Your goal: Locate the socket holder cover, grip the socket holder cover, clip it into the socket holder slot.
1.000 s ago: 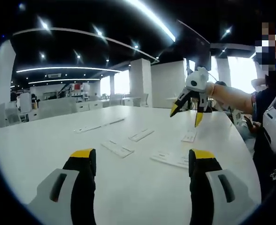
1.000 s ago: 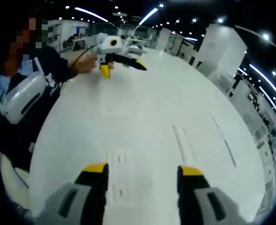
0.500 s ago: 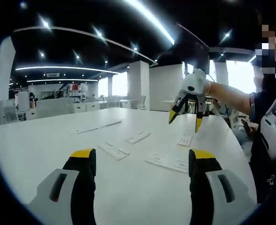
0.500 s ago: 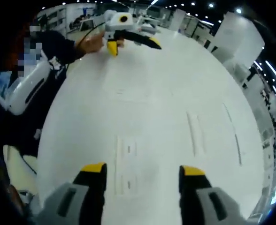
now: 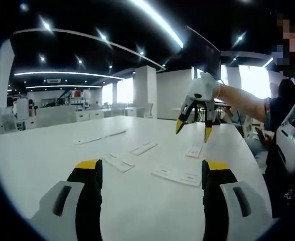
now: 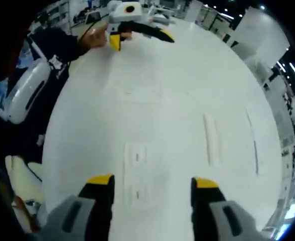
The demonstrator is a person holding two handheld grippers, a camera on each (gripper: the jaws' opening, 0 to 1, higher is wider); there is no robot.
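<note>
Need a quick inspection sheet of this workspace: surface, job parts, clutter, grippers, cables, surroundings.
Surface: white table, bare between parts.
Job's things: several flat white socket parts lie apart on it; one wide plate lies ahead of the right gripper. Cover versus holder: cannot tell.
Clutter: nothing seen.
Grippers: left gripper open, empty; right open, empty, held above the table.
Cables: nothing seen.
Surroundings: open office, ceiling strip lights, pillars; person's sleeve.

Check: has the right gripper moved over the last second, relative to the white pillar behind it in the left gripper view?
Yes. The right gripper has slid toward the white pillar, closing part of the gap, jaws open.
</note>
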